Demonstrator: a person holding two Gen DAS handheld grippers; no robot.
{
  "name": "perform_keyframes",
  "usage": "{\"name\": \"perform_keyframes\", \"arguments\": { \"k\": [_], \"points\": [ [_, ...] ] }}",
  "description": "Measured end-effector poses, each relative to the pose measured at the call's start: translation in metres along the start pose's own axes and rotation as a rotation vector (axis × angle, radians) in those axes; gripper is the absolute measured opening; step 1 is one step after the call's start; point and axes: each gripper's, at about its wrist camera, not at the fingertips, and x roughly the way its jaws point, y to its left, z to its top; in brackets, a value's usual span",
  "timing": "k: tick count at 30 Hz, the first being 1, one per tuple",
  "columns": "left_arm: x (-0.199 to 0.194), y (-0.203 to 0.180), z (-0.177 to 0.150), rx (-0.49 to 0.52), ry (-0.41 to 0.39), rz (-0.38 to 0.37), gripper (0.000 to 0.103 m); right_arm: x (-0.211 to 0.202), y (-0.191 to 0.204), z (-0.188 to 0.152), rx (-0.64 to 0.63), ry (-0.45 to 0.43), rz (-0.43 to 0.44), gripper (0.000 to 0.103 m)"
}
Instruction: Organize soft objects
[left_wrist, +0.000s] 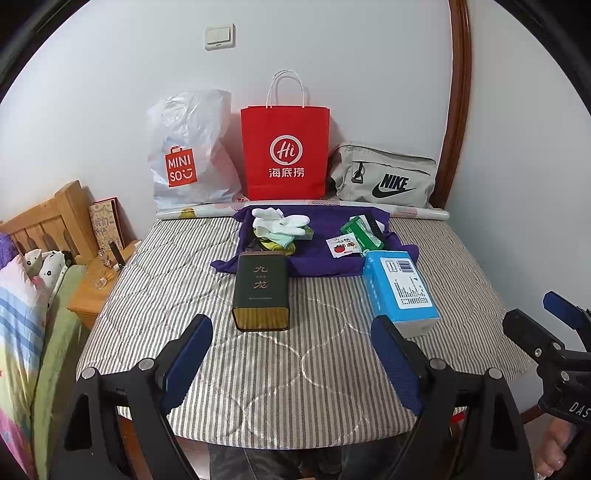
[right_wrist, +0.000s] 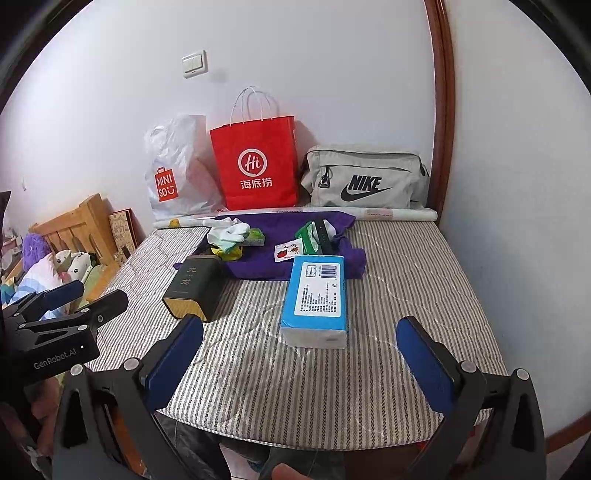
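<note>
— Where are your tongs?
— My left tongs (left_wrist: 291, 354) and right tongs (right_wrist: 299, 354) hang spread wide, holding nothing.
— And the socks?
— The white socks (left_wrist: 280, 221) lie on the purple cloth (left_wrist: 321, 264) far back on the striped mattress (left_wrist: 258, 369); the blue tissue pack (right_wrist: 317, 295) sits nearer.

Left gripper (left_wrist: 291, 332) hovers spread wide over the striped mattress's (left_wrist: 166, 280) near edge; dark tin (left_wrist: 261, 291) mid-surface; white socks (left_wrist: 280, 221) on purple cloth (left_wrist: 317, 264) near the far edge.
</note>
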Motion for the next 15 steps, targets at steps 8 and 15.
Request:
{"name": "perform_keyframes", "arguments": {
  "k": [8, 15],
  "points": [
    [-0.0007, -0.0001, -0.0002, -0.001, -0.001, -0.003, 0.087, -0.0004, 0.0005, 0.0009, -0.004, 0.002, 0.001, 0.103],
    [-0.0013, -0.0003, -0.0002, -0.002, -0.002, -0.002, 0.087, -0.0014, 0.0014, 0.0004, -0.005, 0.000, 0.001, 0.103]
  ]
}}
